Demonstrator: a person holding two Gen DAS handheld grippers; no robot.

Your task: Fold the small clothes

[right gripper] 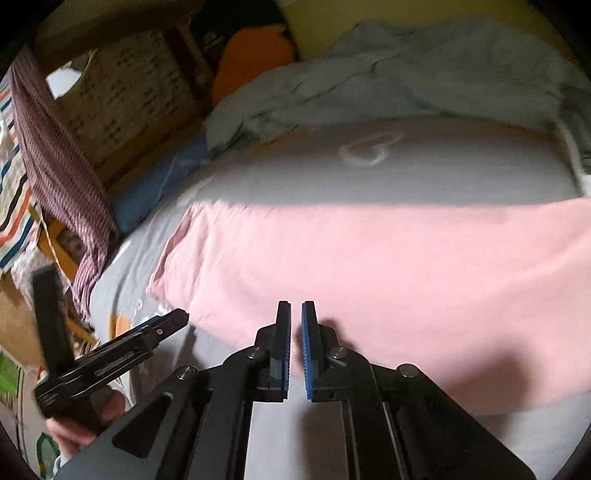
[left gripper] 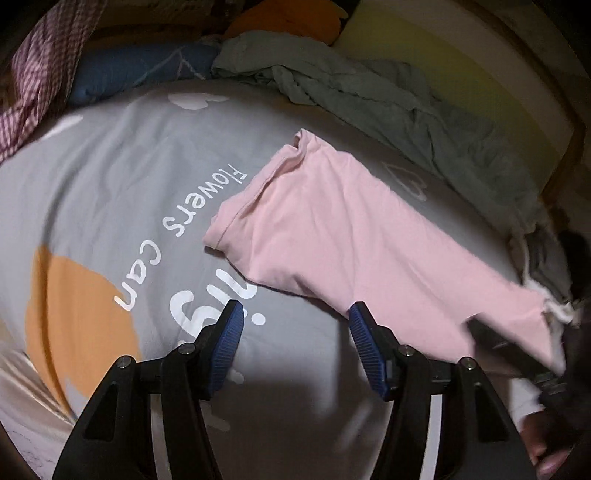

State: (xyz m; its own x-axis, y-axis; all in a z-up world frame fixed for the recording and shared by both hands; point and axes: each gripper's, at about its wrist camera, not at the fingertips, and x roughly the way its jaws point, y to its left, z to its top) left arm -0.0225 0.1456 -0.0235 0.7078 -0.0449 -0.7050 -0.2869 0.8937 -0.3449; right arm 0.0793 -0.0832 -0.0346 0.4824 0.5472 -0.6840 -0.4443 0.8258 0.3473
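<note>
A small pink garment (left gripper: 354, 236) lies folded lengthwise on the grey printed bed sheet (left gripper: 122, 166). It also fills the middle of the right wrist view (right gripper: 369, 258). My left gripper (left gripper: 295, 314) is open, its blue pads just above the sheet by the garment's near edge. It shows from the side in the right wrist view (right gripper: 162, 325). My right gripper (right gripper: 296, 306) has its pads almost together over the garment's near edge. No cloth shows between them. It appears dark and blurred at the right in the left wrist view (left gripper: 517, 350).
A crumpled grey-green blanket (left gripper: 388, 96) lies along the far side of the bed. A blue pillow (left gripper: 140, 70), an orange cushion (left gripper: 288, 18) and a chequered purple cloth (left gripper: 40, 74) lie at the far left. A wooden rack (right gripper: 122, 88) stands beyond the bed.
</note>
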